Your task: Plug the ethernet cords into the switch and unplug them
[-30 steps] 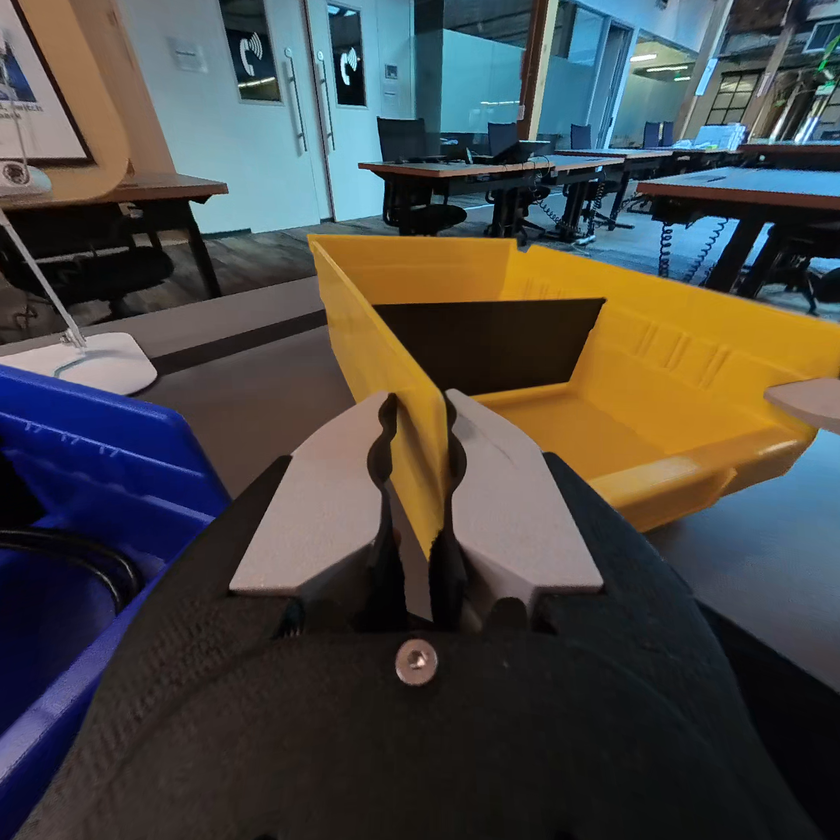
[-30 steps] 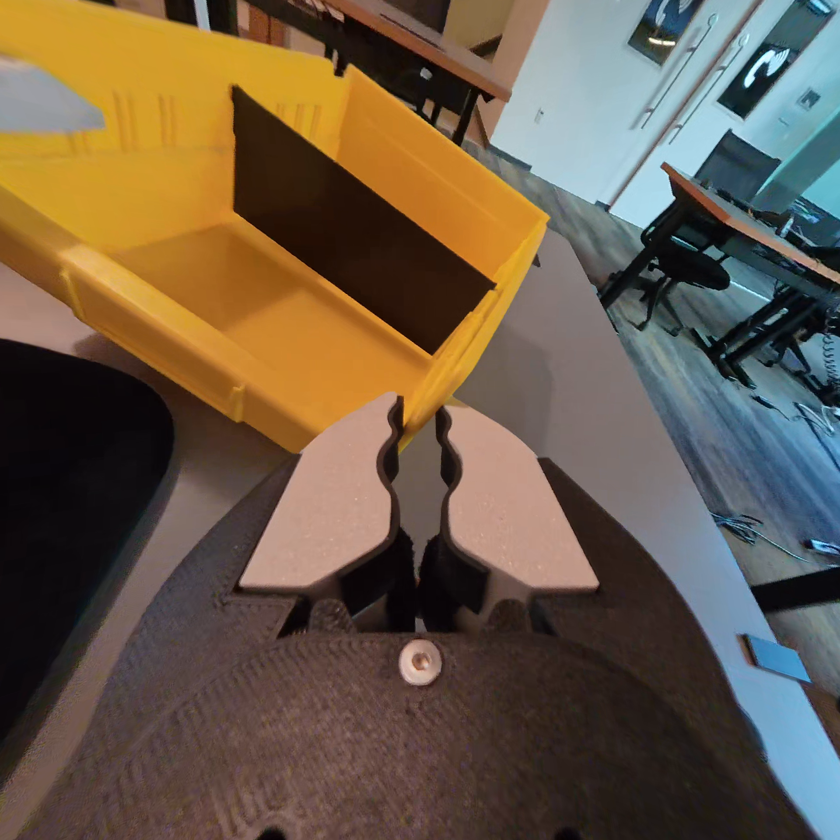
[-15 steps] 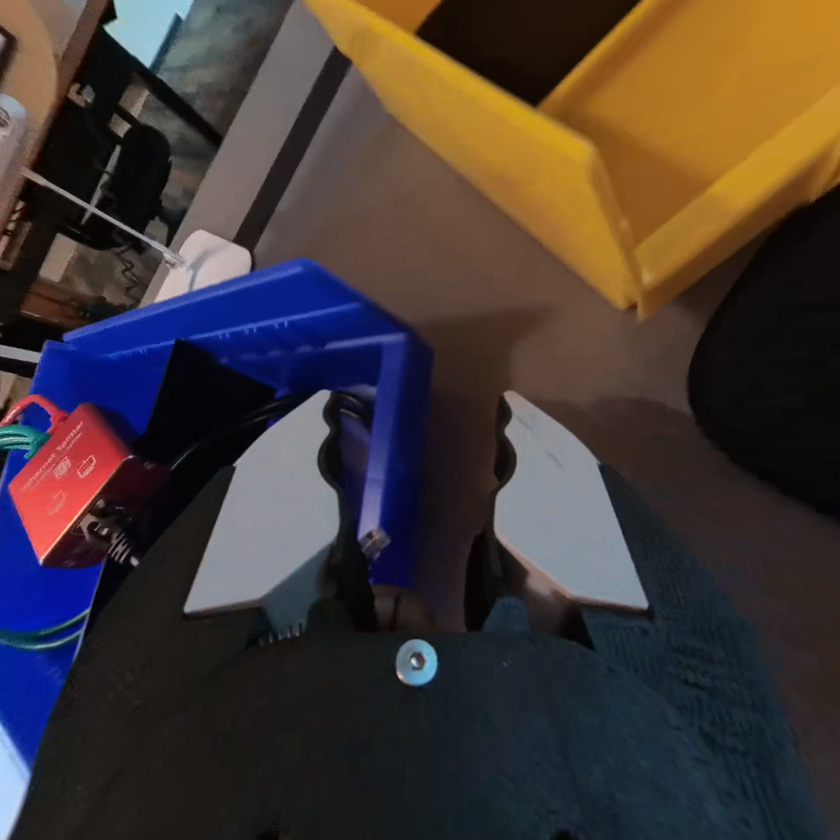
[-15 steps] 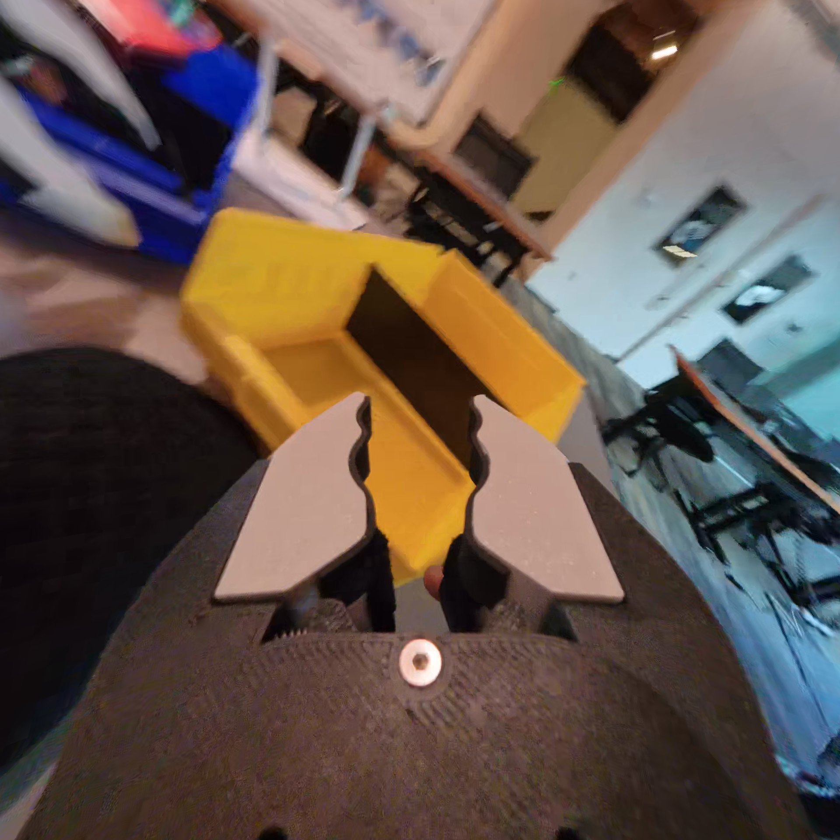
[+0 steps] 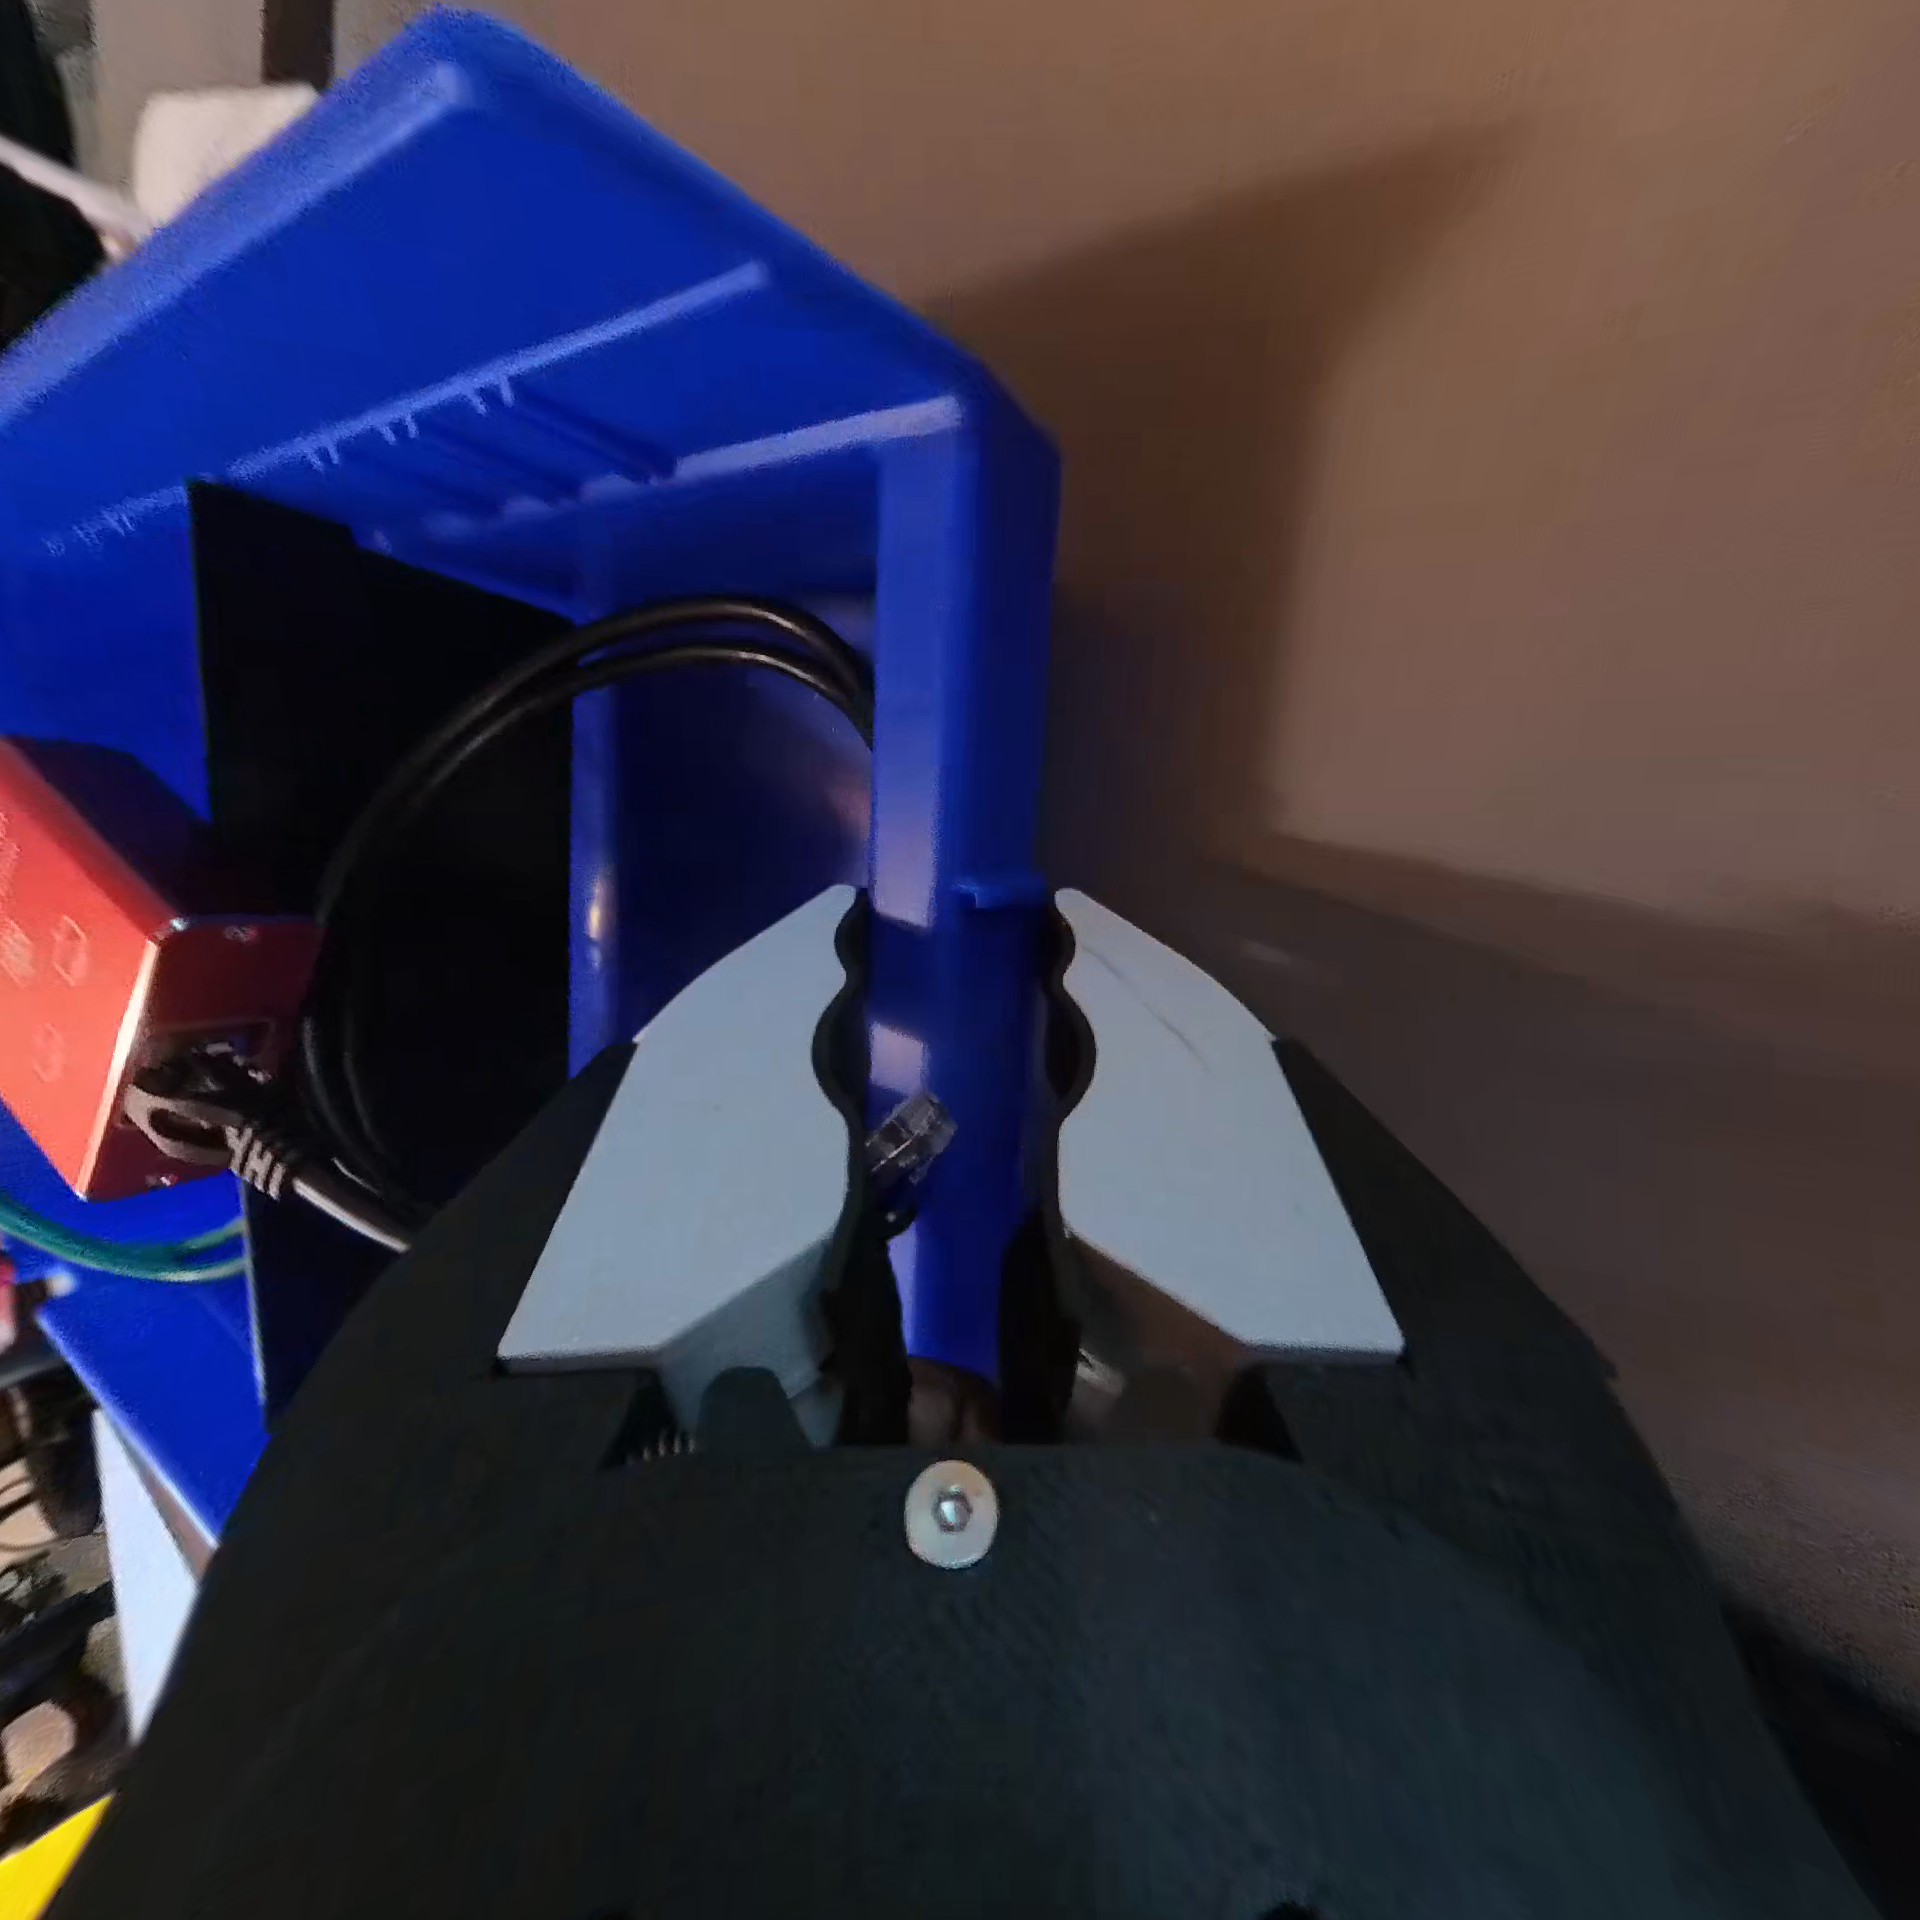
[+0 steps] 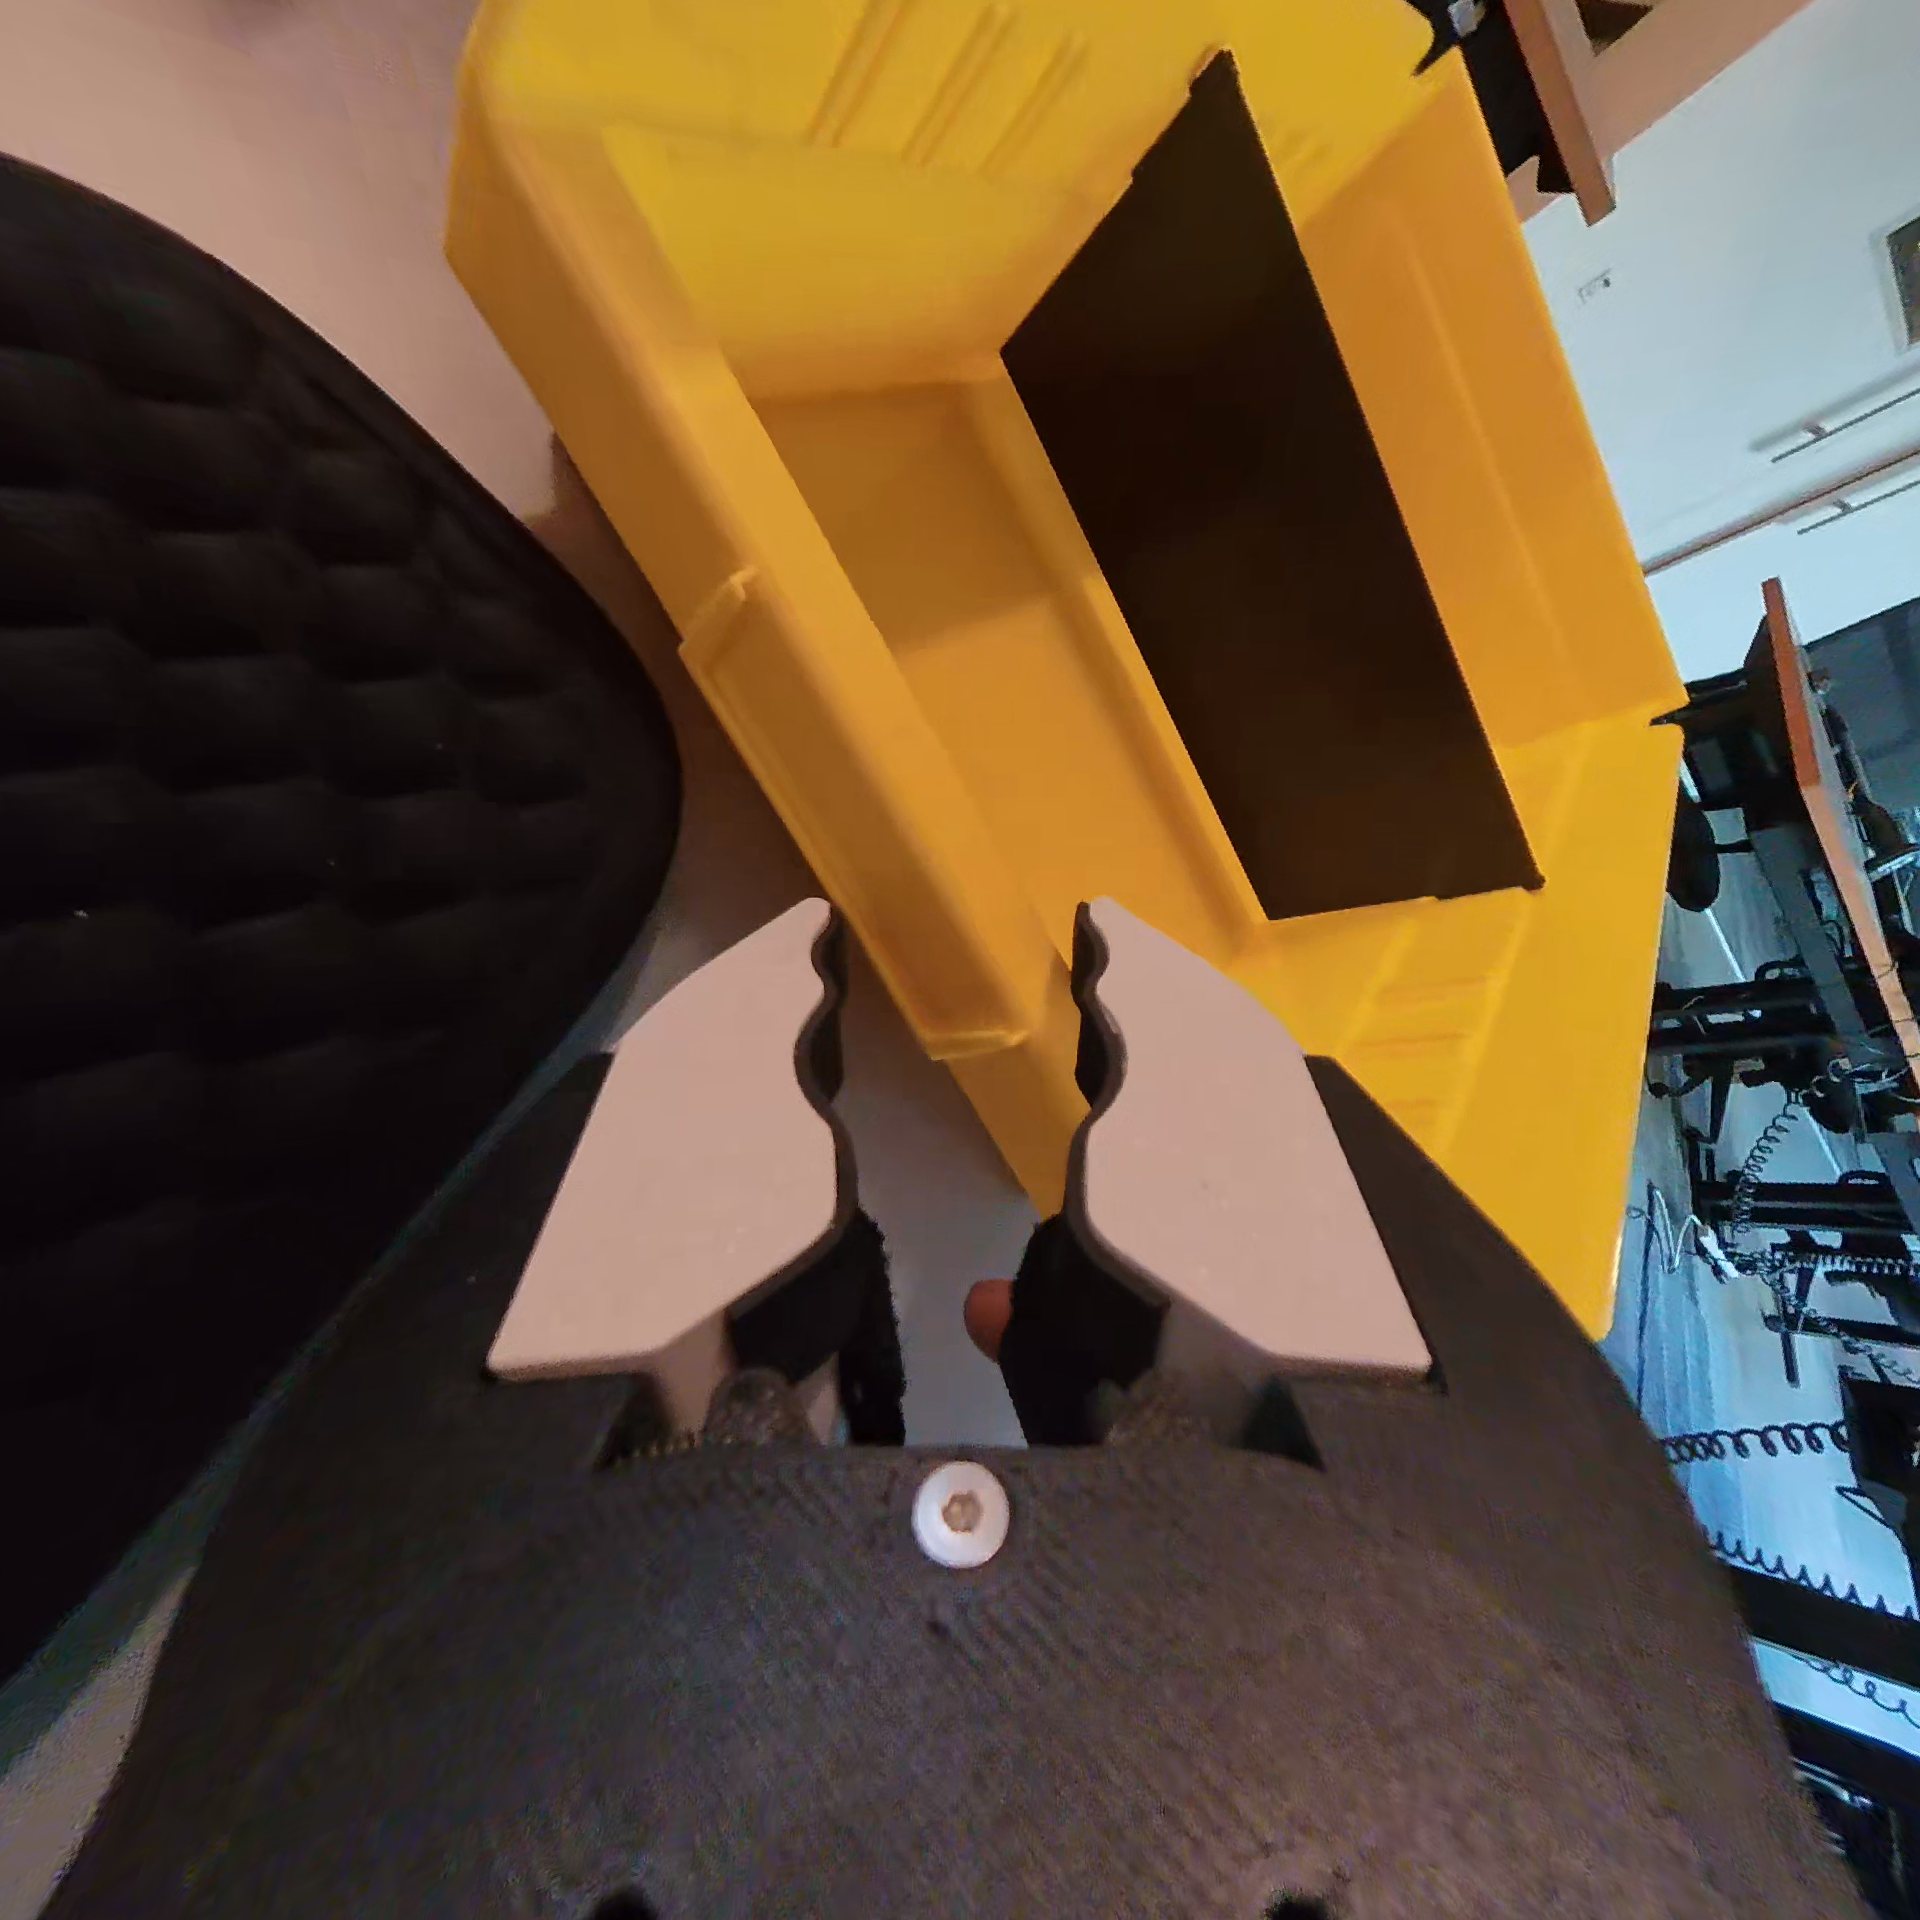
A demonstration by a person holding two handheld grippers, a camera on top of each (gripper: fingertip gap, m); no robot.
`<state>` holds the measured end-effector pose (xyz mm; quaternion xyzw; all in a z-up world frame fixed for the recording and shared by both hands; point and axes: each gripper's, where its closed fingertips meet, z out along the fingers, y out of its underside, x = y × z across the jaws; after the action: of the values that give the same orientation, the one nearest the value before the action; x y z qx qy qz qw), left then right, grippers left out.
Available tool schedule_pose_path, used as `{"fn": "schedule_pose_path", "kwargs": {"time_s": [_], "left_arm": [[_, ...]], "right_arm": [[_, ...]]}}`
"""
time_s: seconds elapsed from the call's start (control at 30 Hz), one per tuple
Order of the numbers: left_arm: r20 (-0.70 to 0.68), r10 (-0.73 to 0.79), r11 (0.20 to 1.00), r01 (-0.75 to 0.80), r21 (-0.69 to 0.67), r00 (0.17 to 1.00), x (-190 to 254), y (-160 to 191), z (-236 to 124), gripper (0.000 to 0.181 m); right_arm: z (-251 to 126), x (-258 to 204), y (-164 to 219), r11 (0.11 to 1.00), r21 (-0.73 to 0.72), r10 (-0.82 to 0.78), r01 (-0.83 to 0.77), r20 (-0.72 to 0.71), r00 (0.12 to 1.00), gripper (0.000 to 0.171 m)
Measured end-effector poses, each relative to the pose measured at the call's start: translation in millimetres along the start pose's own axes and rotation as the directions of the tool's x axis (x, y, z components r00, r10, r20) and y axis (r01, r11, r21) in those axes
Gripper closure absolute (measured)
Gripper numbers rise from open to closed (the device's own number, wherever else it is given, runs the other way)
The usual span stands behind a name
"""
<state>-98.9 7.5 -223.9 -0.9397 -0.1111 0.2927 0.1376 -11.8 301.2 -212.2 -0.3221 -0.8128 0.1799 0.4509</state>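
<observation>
A red switch point(image 5: 73, 966) lies in a blue bin point(image 5: 520, 260) at the left of the left wrist view. A black cord point(image 5: 623, 665) is plugged into its end and loops along the bin's inside. A green cord point(image 5: 125, 1252) runs below the switch. A clear plug point(image 5: 912, 1127) shows between my left fingers. My left gripper point(image 5: 956, 914) is closed on the blue bin's right wall, one finger on each side. My right gripper point(image 6: 956, 914) is open and empty, with its tips straddling the front lip of a yellow bin point(image 6: 935, 260).
The yellow bin holds only a black divider point(image 6: 1247, 520). A black padded mat point(image 6: 260, 675) lies to its left on the grey table point(image 5: 1455, 416). The blue bin has a black divider point(image 5: 364, 727) too. A white lamp base point(image 5: 208, 135) sits behind it. Office desks stand beyond the table's right edge. The gap from one gripper's tips to the other's is roughly 30 centimetres.
Both grippers let go of the yellow bin. My left gripper swung left to the blue bin and closed on its right wall. My right gripper opened, lifted and tilted down over the yellow bin's front.
</observation>
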Motion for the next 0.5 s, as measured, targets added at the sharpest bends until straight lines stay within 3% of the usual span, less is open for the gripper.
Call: {"fn": "schedule_pose_path", "kwargs": {"time_s": [0.5], "left_arm": [[0.011, 0.005, 1.0, -0.004, -0.009, 1.0, -21, 175, -59, 0.149]], "right_arm": [[-8, 7, 16, 1.0, -0.004, -0.028, 0.028, 0.013, 1.0, 0.129]]}}
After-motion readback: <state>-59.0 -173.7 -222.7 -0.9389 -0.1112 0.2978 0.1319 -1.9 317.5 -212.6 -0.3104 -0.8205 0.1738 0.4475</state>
